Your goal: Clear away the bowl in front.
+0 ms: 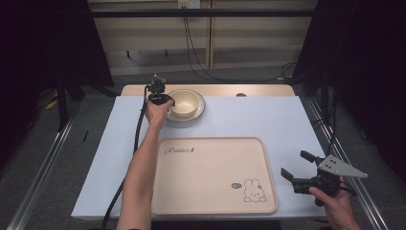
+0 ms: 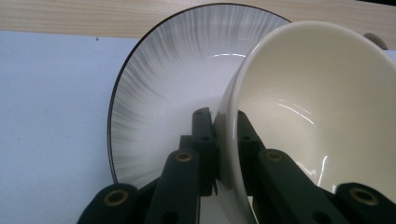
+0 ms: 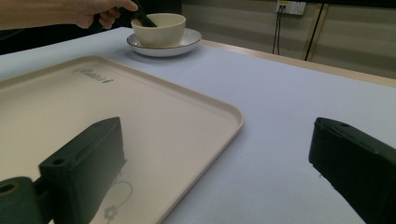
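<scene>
So right now I've got the left gripper (image 1: 168, 102) out at the far end of the table, clamped on the near-left rim of the bowl (image 1: 185, 102). In the left gripper view you can see it clearly: one jaw outside the wall, the other inside, both pressed against the bowl (image 2: 317, 112), so it's a proper pinch on the rim. The bowl sits on the plate (image 1: 200, 111), the one with the dark edge and grey streaks, and from that close view it looks tipped a bit toward the gripper, though I can't tell if it has fully left the plate.

The right gripper (image 1: 298, 168) is parked over the bare table just off the right edge of the tray (image 1: 210, 175), jaws spread wide with nothing between them. Its own view looks across the tray (image 3: 140, 116) toward the bowl (image 3: 159, 29).

My read is that this is the grasp-and-lift step: grip is on, bowl not yet carried anywhere. The big empty tray with the rabbit drawing looks like the obvious drop spot. The next move needs a straight lift so the bowl clears the plate without dragging it, then a pull back toward me. A rim pinch on a smooth glazed bowl could let it swing or slip, so I'd go slow.
</scene>
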Action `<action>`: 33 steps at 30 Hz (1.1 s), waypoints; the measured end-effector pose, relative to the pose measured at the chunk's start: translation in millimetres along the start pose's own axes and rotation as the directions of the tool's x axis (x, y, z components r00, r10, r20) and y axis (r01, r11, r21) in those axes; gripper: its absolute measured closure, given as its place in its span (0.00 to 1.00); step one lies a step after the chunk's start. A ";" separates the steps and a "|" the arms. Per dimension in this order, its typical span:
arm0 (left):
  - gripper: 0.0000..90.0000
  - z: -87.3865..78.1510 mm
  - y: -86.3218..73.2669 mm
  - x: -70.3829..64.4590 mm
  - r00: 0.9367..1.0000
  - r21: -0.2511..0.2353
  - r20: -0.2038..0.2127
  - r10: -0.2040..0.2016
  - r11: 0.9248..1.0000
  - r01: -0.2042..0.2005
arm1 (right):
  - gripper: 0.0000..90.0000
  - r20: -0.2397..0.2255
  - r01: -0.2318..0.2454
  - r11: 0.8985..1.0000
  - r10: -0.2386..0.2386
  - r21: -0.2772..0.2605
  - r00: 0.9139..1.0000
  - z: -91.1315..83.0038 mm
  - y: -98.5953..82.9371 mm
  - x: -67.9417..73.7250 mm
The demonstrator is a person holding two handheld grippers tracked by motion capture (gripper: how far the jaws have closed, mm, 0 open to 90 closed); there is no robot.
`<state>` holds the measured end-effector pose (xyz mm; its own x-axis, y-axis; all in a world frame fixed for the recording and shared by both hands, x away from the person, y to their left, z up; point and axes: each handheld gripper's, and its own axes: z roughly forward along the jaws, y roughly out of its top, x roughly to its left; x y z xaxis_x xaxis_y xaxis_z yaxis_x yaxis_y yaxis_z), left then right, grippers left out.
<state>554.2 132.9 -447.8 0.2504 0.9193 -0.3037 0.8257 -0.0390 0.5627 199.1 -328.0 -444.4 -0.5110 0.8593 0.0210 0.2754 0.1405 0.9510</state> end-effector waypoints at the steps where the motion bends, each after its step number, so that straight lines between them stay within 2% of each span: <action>1: 0.93 -1.3 0.3 -0.1 1.000 -0.002 0.001 0.008 1.000 -0.008 | 0.03 0.000 -0.001 1.000 0.001 -0.003 1.000 -0.2 0.2 -0.2; 6: 0.93 -6.3 1.6 -0.7 1.000 -0.012 -0.024 0.018 1.000 -0.018 | 0.00 -0.005 0.006 1.000 -0.006 -0.007 1.000 -0.5 0.1 0.3; 7: 0.93 -6.0 1.3 -0.7 1.000 -0.017 -0.020 0.007 1.000 -0.007 | 0.00 -0.007 0.003 1.000 -0.003 -0.005 1.000 -0.5 0.1 0.5; 10: 0.93 -6.8 0.9 -0.3 1.000 -0.012 -0.020 0.014 1.000 -0.014 | 0.01 0.003 -0.007 1.000 0.007 -0.013 1.000 -0.4 0.3 -0.7; 14: 0.93 -9.6 1.5 0.4 1.000 -0.021 -0.006 -0.010 1.000 0.010 | 0.00 0.003 0.005 1.000 -0.005 -0.006 1.000 0.1 -0.3 0.3; 19: 0.93 -15.0 2.7 -0.3 1.000 -0.031 -0.003 -0.010 0.999 0.010 | 0.00 0.014 0.005 1.000 -0.005 -0.019 1.000 0.0 -0.3 0.5; 20: 0.93 -16.3 2.7 0.9 1.000 -0.032 -0.002 0.000 0.999 0.000 | 0.00 0.012 0.005 1.000 -0.005 -0.020 1.000 -0.1 -0.3 0.6; 22: 0.93 -20.4 2.3 0.8 1.000 -0.043 0.008 -0.017 0.999 0.017 | 0.00 0.014 0.006 1.000 -0.005 -0.024 1.000 -0.2 -0.3 0.8; 29: 0.93 -30.5 3.4 2.0 1.000 -0.057 0.009 -0.004 0.998 0.004 | 0.00 0.010 0.009 1.000 -0.008 -0.024 1.000 -0.1 -0.5 0.7; 32: 0.93 -39.8 4.9 3.7 1.000 -0.062 0.012 0.009 0.998 -0.008 | 0.00 0.021 0.002 0.999 -0.001 -0.034 1.000 -1.2 0.2 0.2; 33: 0.93 -41.1 5.0 3.5 1.000 -0.071 0.014 0.001 0.997 0.000 | 0.00 0.022 0.002 0.999 -0.001 -0.036 1.000 -1.9 0.3 -0.1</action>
<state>538.4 152.1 -414.4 0.2583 0.9137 -0.3139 0.7879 -0.0112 0.6157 197.7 -329.0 -443.6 -0.4931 0.8699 0.0130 0.2447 0.1243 0.9616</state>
